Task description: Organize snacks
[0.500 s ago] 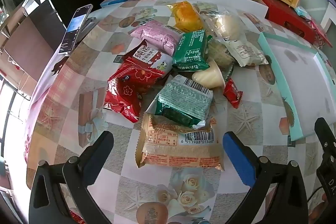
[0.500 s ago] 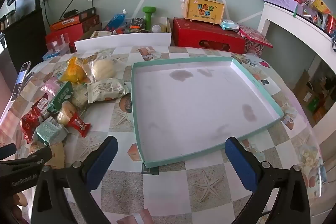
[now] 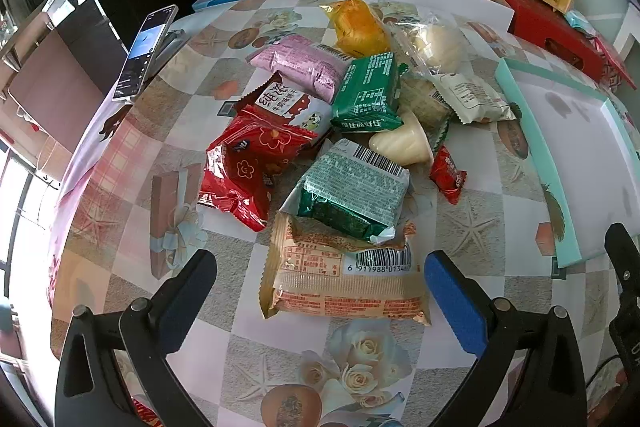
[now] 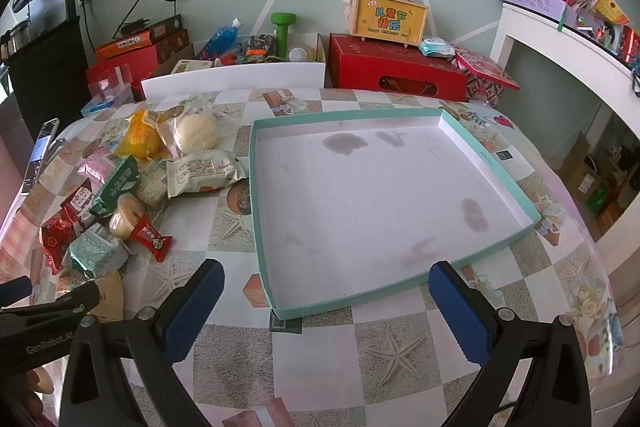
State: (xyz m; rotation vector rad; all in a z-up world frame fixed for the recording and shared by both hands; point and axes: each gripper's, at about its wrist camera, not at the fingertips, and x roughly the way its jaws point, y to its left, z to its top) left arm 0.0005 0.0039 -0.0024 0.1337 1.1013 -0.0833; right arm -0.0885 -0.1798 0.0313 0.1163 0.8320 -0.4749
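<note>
A pile of wrapped snacks lies on the patterned tablecloth. Nearest my left gripper [image 3: 320,279] is a tan packet with a barcode [image 3: 344,279], lying between its open fingers. A green-and-white packet [image 3: 356,195] rests on it. Beyond are a red bag [image 3: 248,163], a green packet [image 3: 368,95], a pink packet [image 3: 300,63] and an orange one [image 3: 358,27]. The empty teal-rimmed white tray [image 4: 260,227] lies to the right of the pile. My right gripper [image 4: 326,291] is open and empty, over the tray's near edge. The pile shows at left [image 4: 120,195].
A phone [image 3: 146,51] leans at the table's far left edge. Red boxes [image 4: 396,67], a yellow gift box [image 4: 390,15], a green dumbbell [image 4: 284,31] and a bottle stand behind the table. A white shelf [image 4: 560,39] is at right.
My left gripper has edged slightly closer to the tan packet. The right gripper has barely moved.
</note>
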